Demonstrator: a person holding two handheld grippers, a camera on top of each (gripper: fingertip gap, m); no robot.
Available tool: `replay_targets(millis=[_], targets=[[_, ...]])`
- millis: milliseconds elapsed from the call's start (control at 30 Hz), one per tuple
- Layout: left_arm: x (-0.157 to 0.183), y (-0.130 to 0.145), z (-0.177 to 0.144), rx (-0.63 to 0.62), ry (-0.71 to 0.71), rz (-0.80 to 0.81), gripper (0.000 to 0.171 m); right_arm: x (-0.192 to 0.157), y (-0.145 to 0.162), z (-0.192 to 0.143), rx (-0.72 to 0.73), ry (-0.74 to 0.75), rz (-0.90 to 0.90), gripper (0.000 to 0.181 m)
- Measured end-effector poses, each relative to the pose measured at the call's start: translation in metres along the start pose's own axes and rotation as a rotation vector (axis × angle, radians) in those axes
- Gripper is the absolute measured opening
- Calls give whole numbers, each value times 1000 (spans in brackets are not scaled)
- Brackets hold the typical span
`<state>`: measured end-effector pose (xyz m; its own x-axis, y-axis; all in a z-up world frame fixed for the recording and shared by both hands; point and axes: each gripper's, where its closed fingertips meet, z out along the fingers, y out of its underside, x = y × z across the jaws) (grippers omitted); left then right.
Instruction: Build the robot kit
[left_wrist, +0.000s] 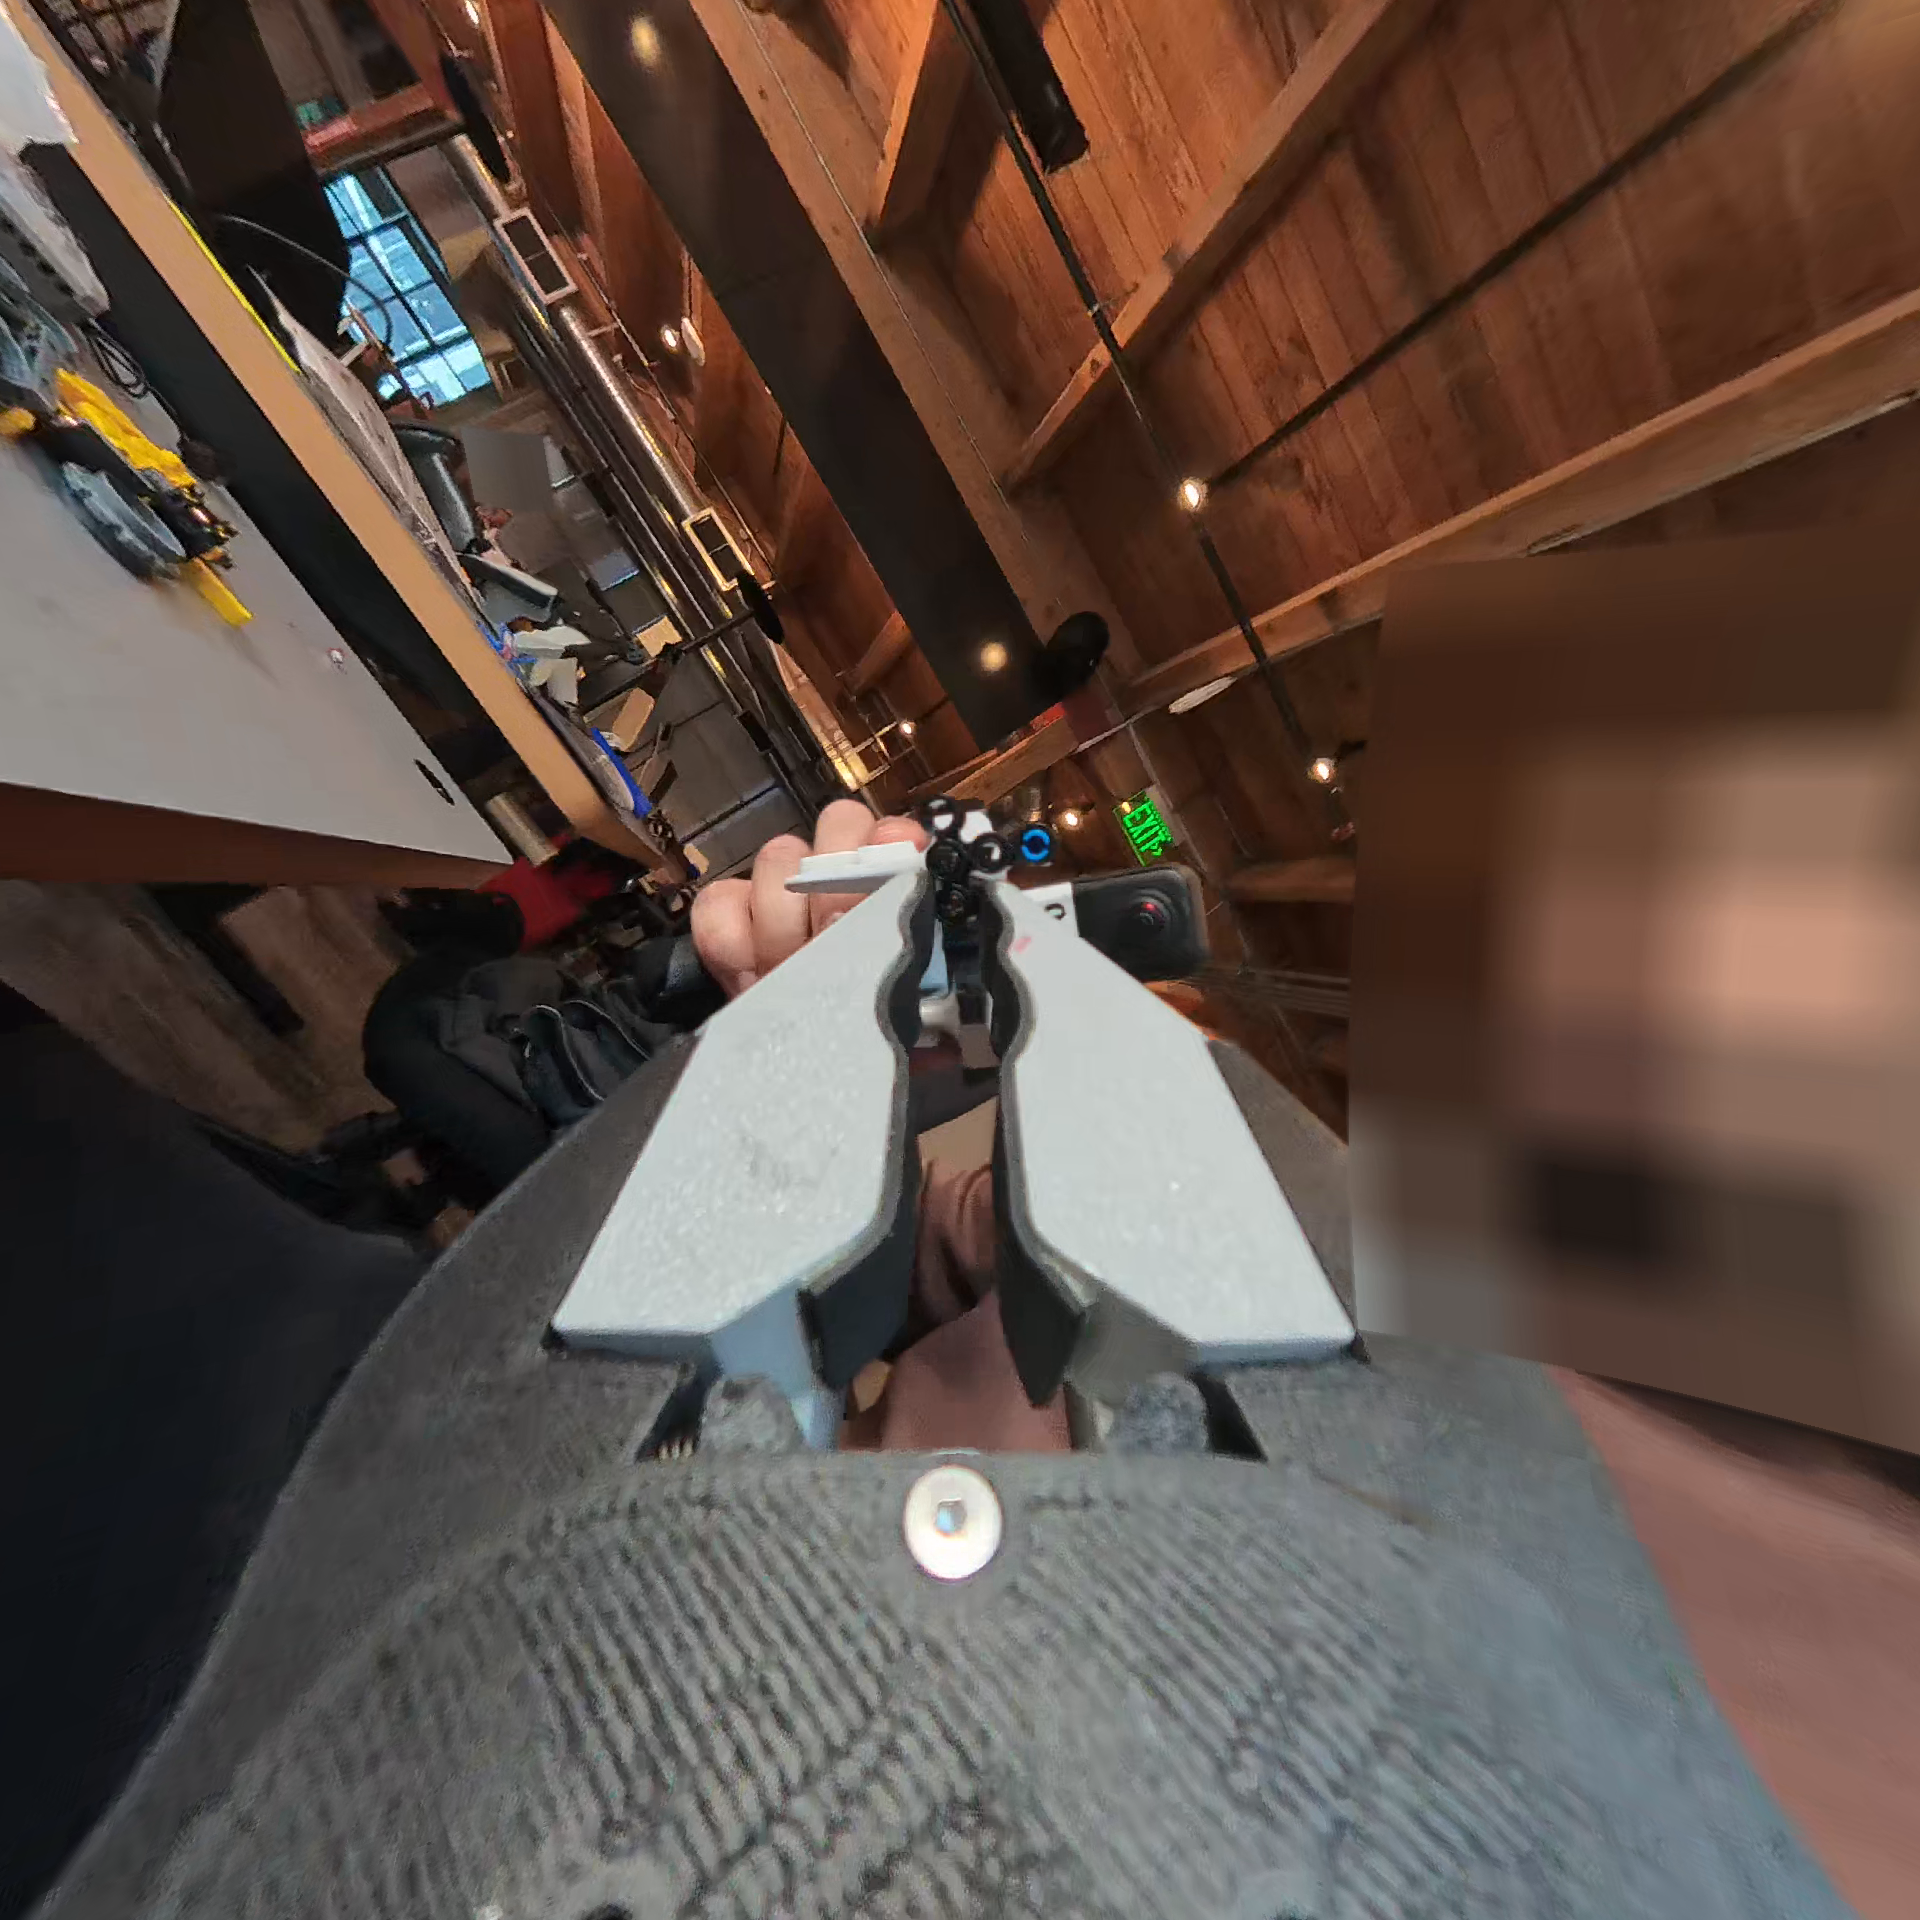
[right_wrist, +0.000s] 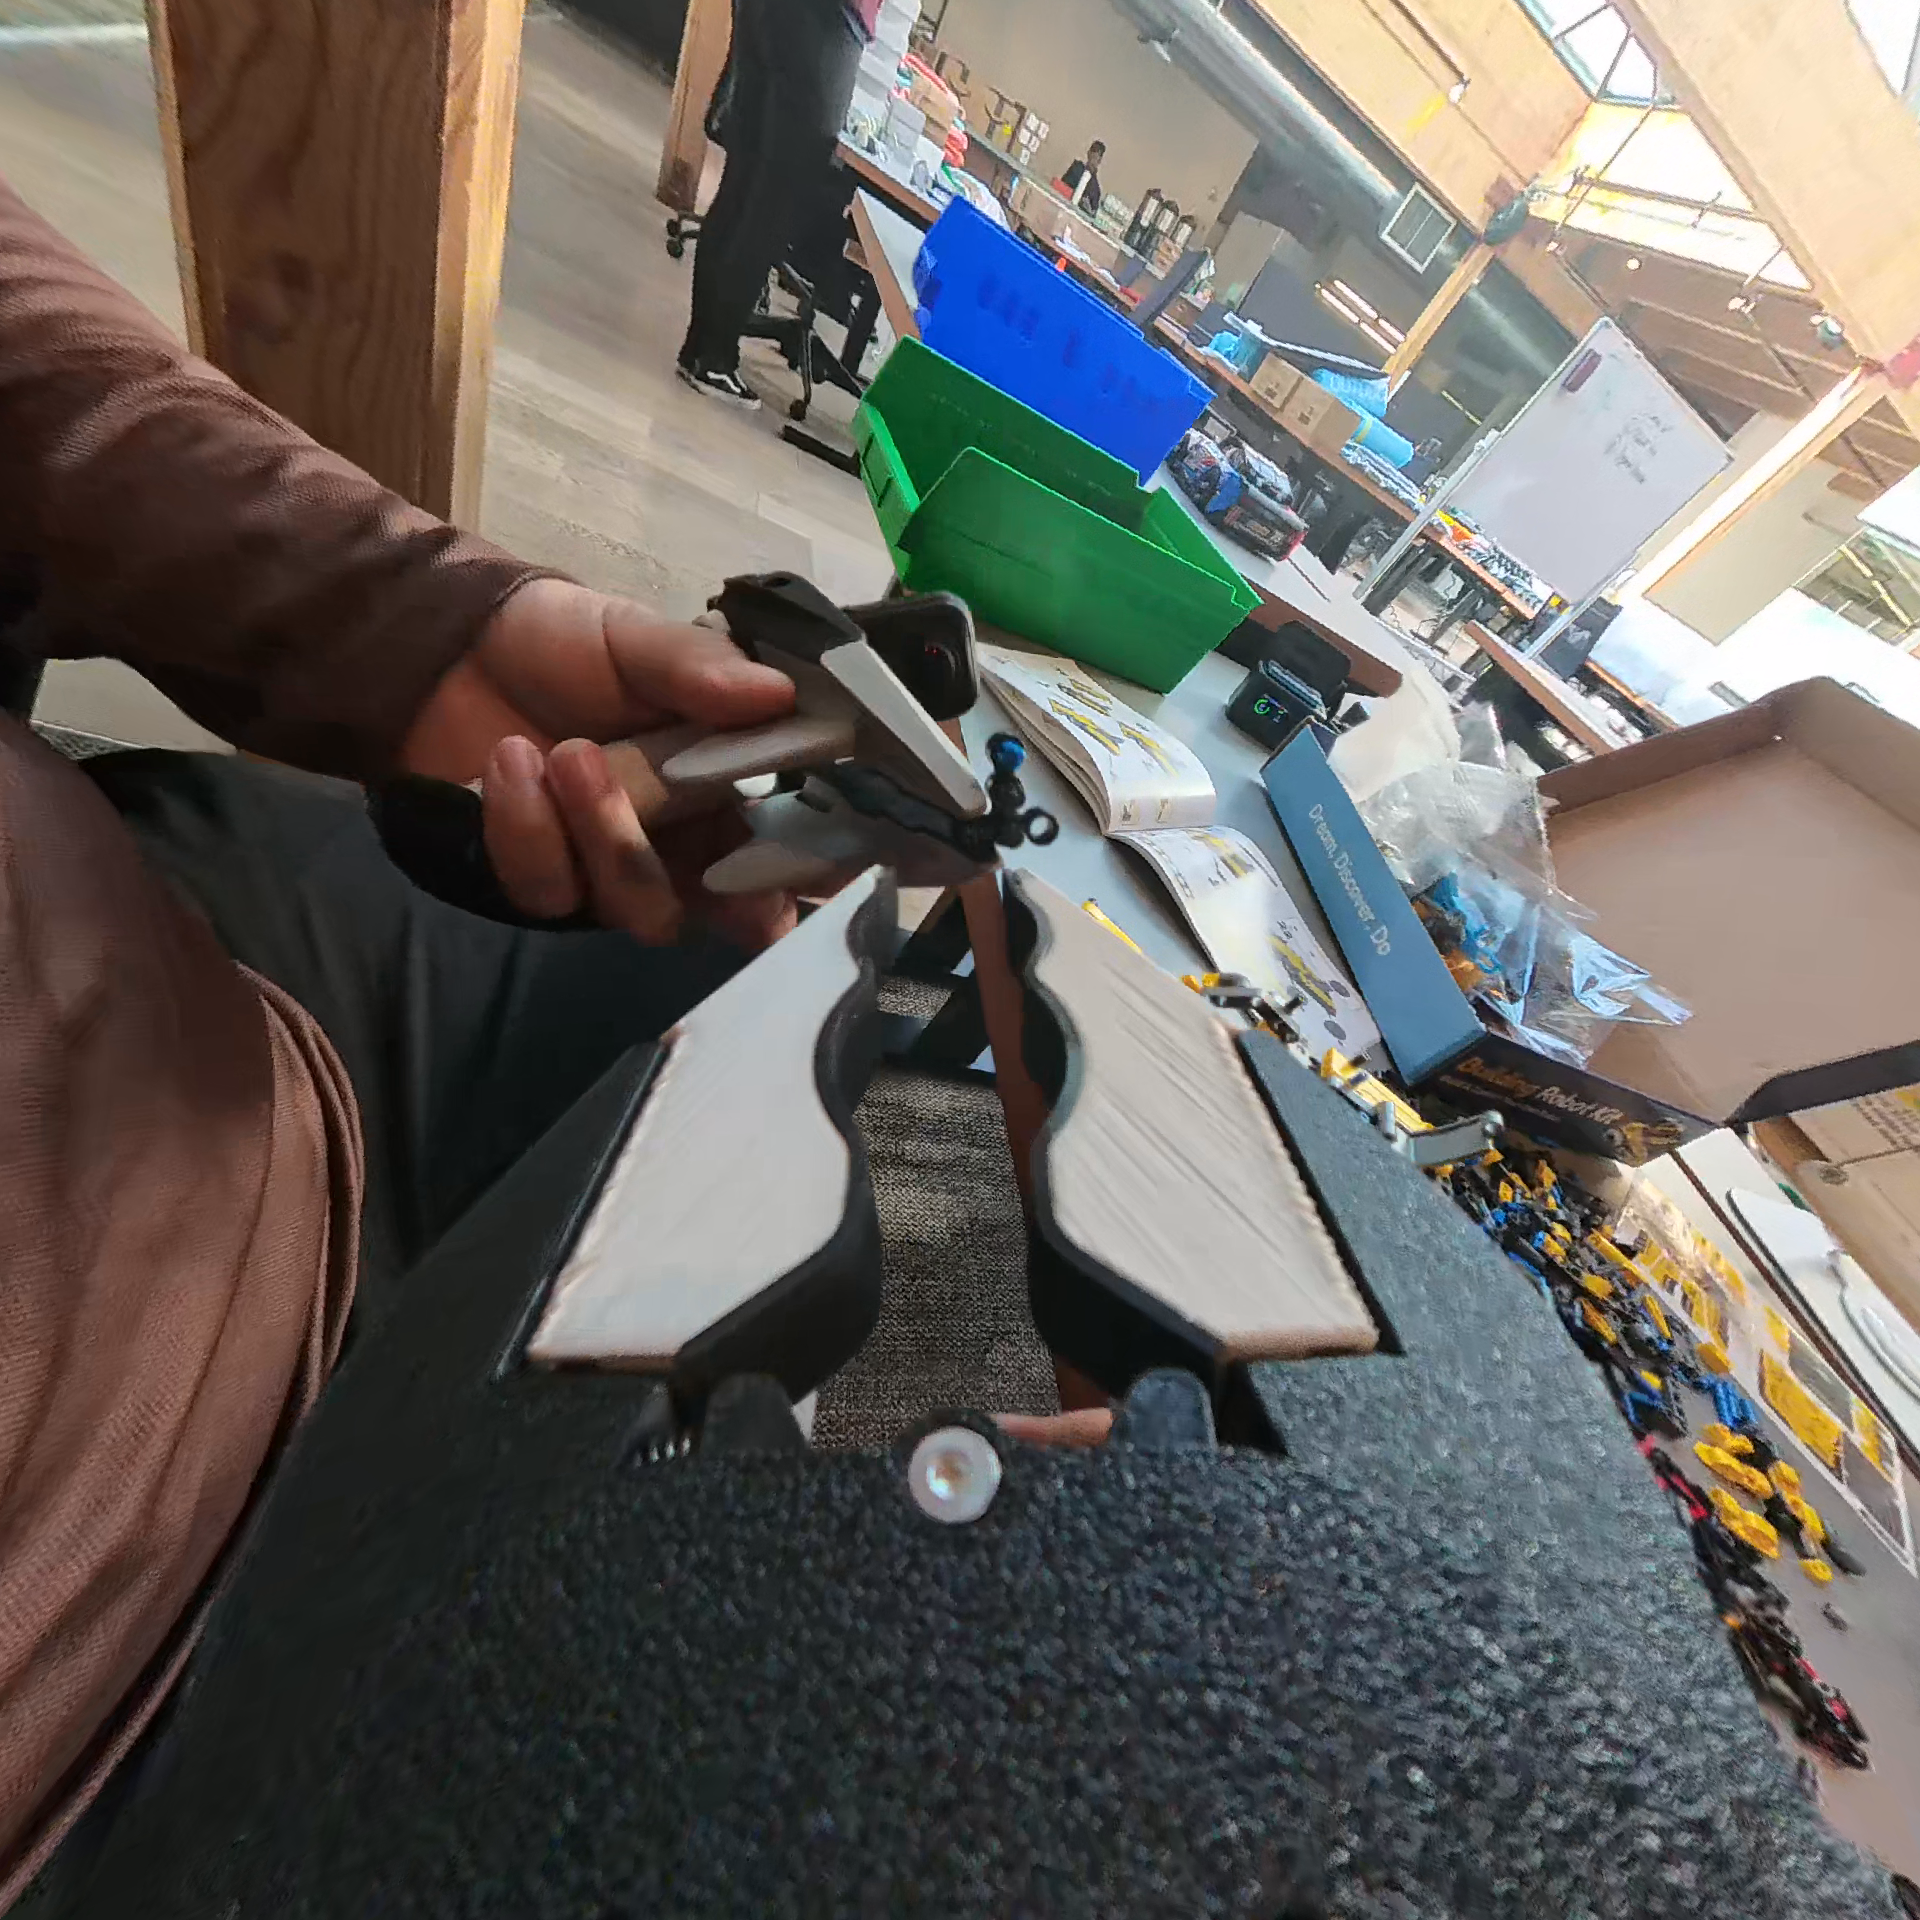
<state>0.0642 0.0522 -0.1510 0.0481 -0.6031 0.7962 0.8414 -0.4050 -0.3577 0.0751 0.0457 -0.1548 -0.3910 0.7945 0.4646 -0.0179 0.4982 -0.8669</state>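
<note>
The left gripper, nearest the lens, has its jaws clenched on a small black ringed piece with a blue end, at twelve o'clock. The right gripper hovers just beneath it, jaws released and empty; loose parts litter the counter at three o'clock. Closing squarely on the piece looks wise.

The right gripper stands open, with bare air and grey carpet between its fingers. Just in front of its tips, the left gripper and the small black plastic piece with rings it pinches block the way. To the right, the grey table is crowded: an open paper booklet, two green plastic bins, and a heap of yellow and black bricks. On the left, a brown sleeve closes off that side.
</note>
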Motion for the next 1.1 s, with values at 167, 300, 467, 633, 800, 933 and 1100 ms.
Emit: replay_targets(millis=[167,300,467,633,800,933,1100], targets=[[-10,7,1,1,-21,1,6,5,5,9,9,-5,63,11],[-15,5,-2,4,-73,168,6,7,10,7,67,-91,271,0],[-11,-1,-6,35,-120,432,6,16,16,8,164,-245,684,0],[-16,3,-11,-8,-187,610,6,5,28,16,162,-371,855,17],[-25,1,-17,-20,-223,662,6,-11,39,30,154,-457,926,15],[-29,-11,-26,31,-221,600,6,-2,40,40,194,-433,893,9],[-53,-32,-47,88,-373,583,6,1,48,53,181,-416,843,15]])
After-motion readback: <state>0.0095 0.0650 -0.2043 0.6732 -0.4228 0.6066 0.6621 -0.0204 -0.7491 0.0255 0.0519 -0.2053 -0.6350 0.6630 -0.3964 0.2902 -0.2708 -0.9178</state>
